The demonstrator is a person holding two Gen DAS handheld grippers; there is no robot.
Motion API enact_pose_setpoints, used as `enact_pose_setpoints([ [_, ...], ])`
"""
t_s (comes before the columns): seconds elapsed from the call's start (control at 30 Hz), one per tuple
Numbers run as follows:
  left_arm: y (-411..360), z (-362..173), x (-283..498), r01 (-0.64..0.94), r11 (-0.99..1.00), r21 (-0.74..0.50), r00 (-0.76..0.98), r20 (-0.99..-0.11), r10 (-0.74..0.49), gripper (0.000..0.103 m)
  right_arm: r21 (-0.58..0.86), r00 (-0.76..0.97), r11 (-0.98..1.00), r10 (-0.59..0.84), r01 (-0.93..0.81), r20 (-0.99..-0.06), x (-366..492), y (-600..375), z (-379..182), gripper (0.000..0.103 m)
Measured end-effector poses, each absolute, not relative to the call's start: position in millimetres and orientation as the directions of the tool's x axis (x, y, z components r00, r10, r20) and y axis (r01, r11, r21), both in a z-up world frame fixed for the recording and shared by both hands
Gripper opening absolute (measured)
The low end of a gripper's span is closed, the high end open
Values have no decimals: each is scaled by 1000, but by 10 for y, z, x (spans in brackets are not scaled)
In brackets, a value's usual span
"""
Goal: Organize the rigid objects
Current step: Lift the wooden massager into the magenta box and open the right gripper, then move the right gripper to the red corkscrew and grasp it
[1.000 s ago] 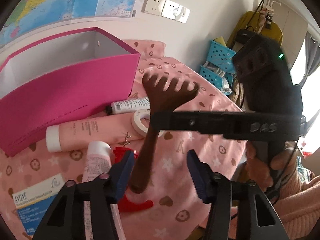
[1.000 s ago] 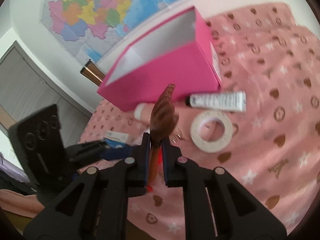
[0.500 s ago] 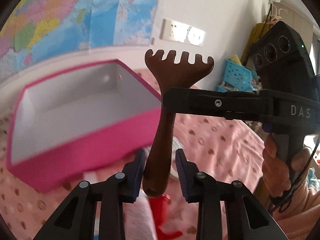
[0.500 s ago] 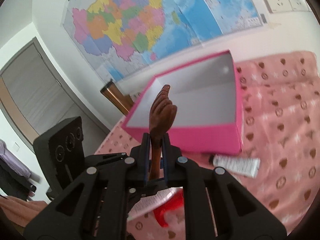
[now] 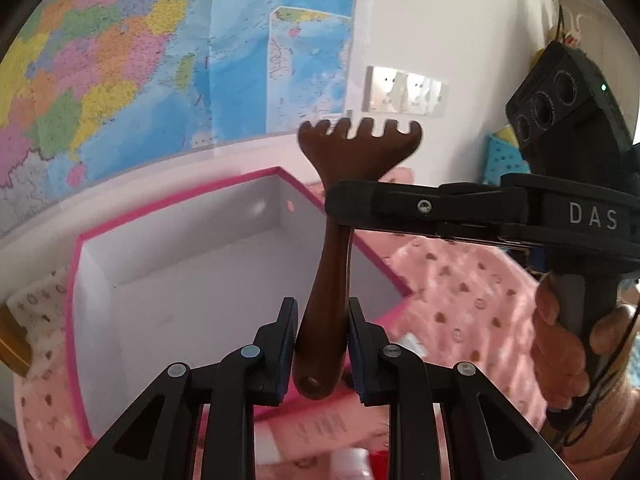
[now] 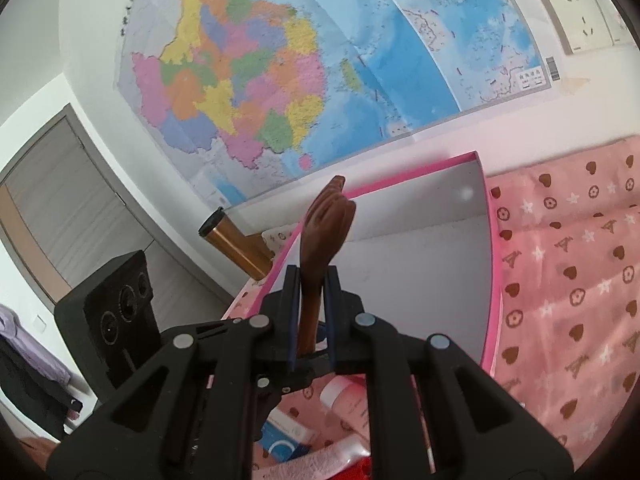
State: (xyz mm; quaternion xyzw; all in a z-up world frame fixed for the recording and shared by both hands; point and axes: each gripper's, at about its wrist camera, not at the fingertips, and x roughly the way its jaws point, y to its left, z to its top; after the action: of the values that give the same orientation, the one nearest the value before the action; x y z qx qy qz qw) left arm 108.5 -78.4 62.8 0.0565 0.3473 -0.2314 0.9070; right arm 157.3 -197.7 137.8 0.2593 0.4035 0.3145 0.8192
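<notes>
A brown wooden back scratcher (image 5: pixel 332 280) with a comb-like head is held upright above the open pink box (image 5: pixel 180 264). My left gripper (image 5: pixel 322 320) is shut on its lower handle. My right gripper (image 6: pixel 312 286) is shut on its upper shaft just under the head, and it shows in the left wrist view (image 5: pixel 348 208) crossing from the right. The scratcher (image 6: pixel 324 232) shows edge-on in the right wrist view, over the near left corner of the box (image 6: pixel 494 280). The box has white inner walls and nothing visible inside.
A pink patterned cloth (image 6: pixel 568 280) covers the surface. Pink tubes (image 6: pixel 348 400), a blue and white carton (image 6: pixel 286 440) and a red item (image 5: pixel 378 460) lie below the grippers. A copper cylinder (image 6: pixel 236 246) stands left of the box. A wall map (image 5: pixel 120 60) hangs behind.
Both grippers have lifted the back scratcher off the cloth and carried it toward the pink box. My left gripper has gone from open to shut on the handle.
</notes>
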Motion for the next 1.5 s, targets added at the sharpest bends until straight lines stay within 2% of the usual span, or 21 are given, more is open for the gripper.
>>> enact_pose_setpoints([
  [0.43, -772, 328, 1484, 403, 915, -18, 624, -726, -289, 24, 687, 416, 701, 692, -190, -591, 1875, -1927, 829, 13],
  [0.6, -786, 287, 1472, 393, 920, 8, 632, -729, -263, 24, 600, 389, 785, 607, -157, -693, 1887, -1871, 688, 16],
  [0.7, -768, 304, 1411, 383, 924, 18, 646, -719, -254, 24, 523, 418, 838, 537, -158, -733, 1826, -1850, 790, 22],
  [0.83, -667, 379, 1238, 365, 931, 10, 679, -687, -259, 24, 495, 455, 851, 515, -172, -727, 1705, -1897, 905, 27],
  [0.97, -539, 468, 981, 368, 930, -2, 703, -654, -280, 25, 481, 475, 853, 515, -203, -713, 1535, -1970, 1016, 27],
  [1.07, -436, 518, 752, 385, 922, -39, 707, -630, -322, 33, 493, 476, 835, 546, -244, -689, 1354, -2020, 1090, 28],
  [1.13, -379, 517, 628, 402, 913, -66, 701, -619, -354, 40, 500, 469, 823, 566, -271, -678, 1204, -2048, 1115, 33],
  [1.37, -329, 313, 288, 426, 893, -144, 652, -635, -413, 42, 539, 369, 779, 626, -321, -687, 702, -2025, 938, 35],
  [1.5, -352, 192, 156, 429, 883, -191, 625, -643, -443, 43, 565, 293, 771, 635, -293, -715, 491, -1976, 693, 35],
])
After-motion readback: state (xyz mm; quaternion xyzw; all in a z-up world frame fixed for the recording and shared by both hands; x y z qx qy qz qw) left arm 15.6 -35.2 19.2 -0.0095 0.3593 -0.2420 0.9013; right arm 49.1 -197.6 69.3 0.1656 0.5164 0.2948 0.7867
